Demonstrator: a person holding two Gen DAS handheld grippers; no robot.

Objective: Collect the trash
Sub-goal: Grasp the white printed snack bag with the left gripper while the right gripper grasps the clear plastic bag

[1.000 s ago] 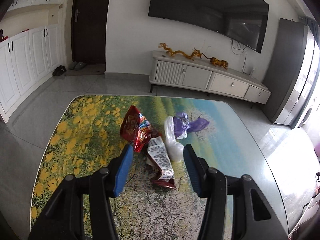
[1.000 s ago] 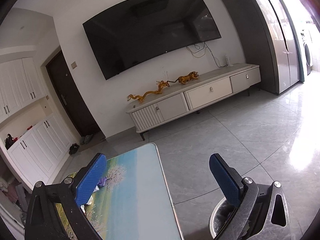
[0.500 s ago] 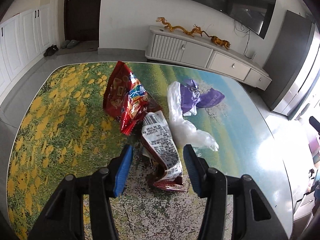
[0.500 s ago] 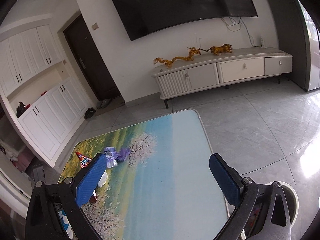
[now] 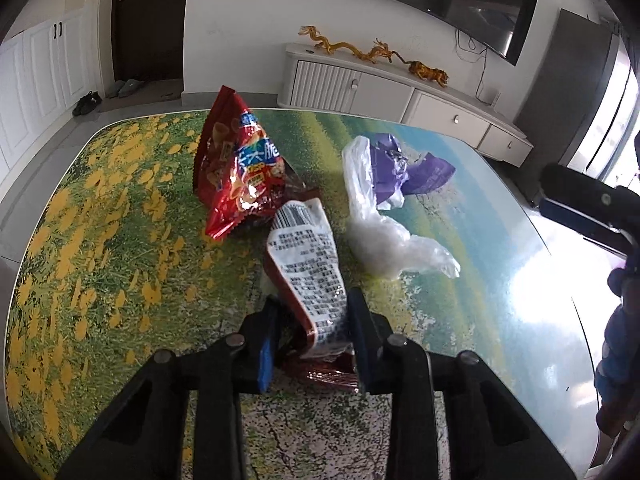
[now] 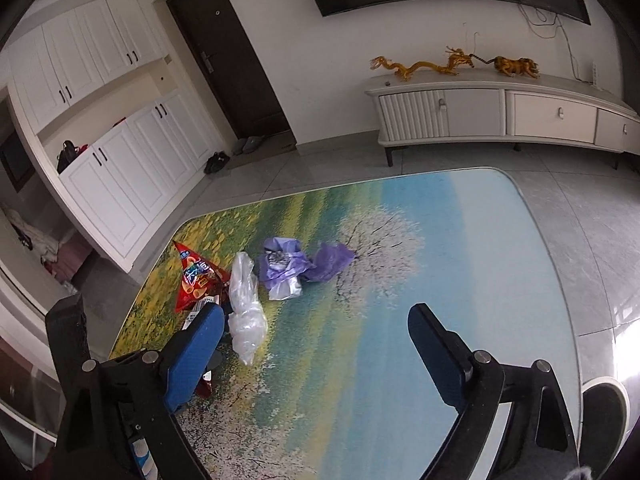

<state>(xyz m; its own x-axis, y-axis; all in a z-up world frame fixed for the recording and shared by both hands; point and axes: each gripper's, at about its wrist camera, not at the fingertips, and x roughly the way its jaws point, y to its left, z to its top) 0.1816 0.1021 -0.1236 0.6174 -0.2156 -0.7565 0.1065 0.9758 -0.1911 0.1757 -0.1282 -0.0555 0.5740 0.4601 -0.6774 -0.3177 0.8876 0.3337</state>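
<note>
On the picture-printed table (image 5: 100, 240) lies a heap of trash. A dark red wrapper with a white printed label (image 5: 312, 264) has its near end between the blue pads of my left gripper (image 5: 313, 332). The jaws are closing, and the foil is squeezed and bent up. Behind it stands a red snack bag (image 5: 240, 176), with a clear plastic bag (image 5: 380, 236) and a purple wrapper (image 5: 404, 168) to the right. My right gripper (image 6: 316, 320) hovers over the table (image 6: 460, 280) with wide jaws closing slightly and nothing between them; the clear bag (image 6: 246, 312) lies beside its left finger.
A round white-rimmed bin (image 6: 604, 400) stands on the floor off the table's right edge. A blue sleeve (image 5: 616, 340) shows at the right. Across the grey tiled floor are a white TV cabinet (image 6: 500, 116) and white cupboards (image 6: 120, 176).
My left gripper sank onto the heap and closed around the white-labelled wrapper, bunching it. My right gripper swung from above the floor and bin to over the table, tilting down toward the trash.
</note>
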